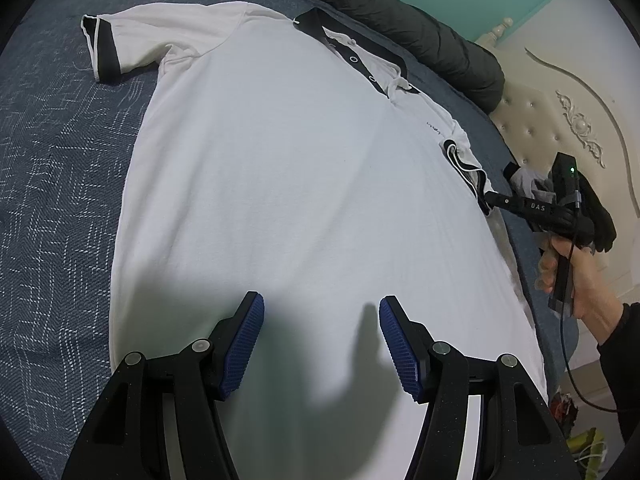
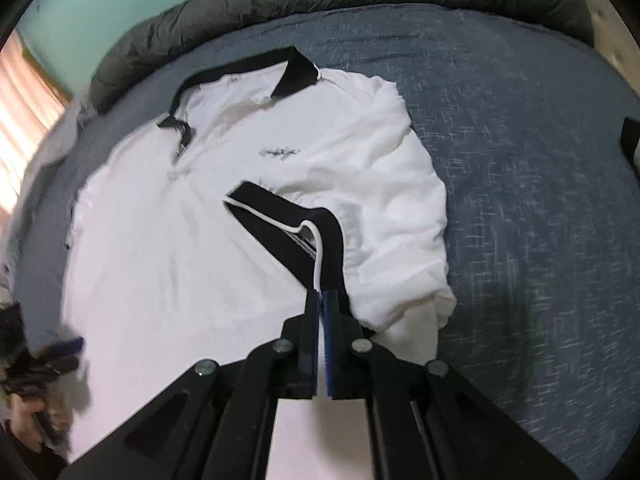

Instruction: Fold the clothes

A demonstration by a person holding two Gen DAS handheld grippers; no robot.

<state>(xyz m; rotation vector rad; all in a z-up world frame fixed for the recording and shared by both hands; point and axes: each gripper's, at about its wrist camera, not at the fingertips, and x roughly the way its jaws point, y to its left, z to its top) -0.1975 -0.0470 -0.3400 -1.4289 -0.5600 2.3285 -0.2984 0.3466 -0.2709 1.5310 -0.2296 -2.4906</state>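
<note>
White polo shirt (image 1: 280, 184) spread flat across blue bedspread (image 1: 60, 208), collar toward rolled grey duvet (image 1: 400, 12) at far edge. Right gripper (image 2: 321, 300) clamped on black sleeve cuff (image 2: 288, 220). Left gripper (image 1: 321, 312) hovering over hem, jaws apart, empty.

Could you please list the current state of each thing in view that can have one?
Polo shirt: lying face up on the bed, not yet folded.
Near sleeve: drawn inward over the chest, its black cuff pinched.
Far sleeve: spread flat outward.
Collar: unbuttoned, open.
Left hand-held gripper: open, above the shirt's lower part.
Right hand-held gripper: shut on the cuff.
</note>
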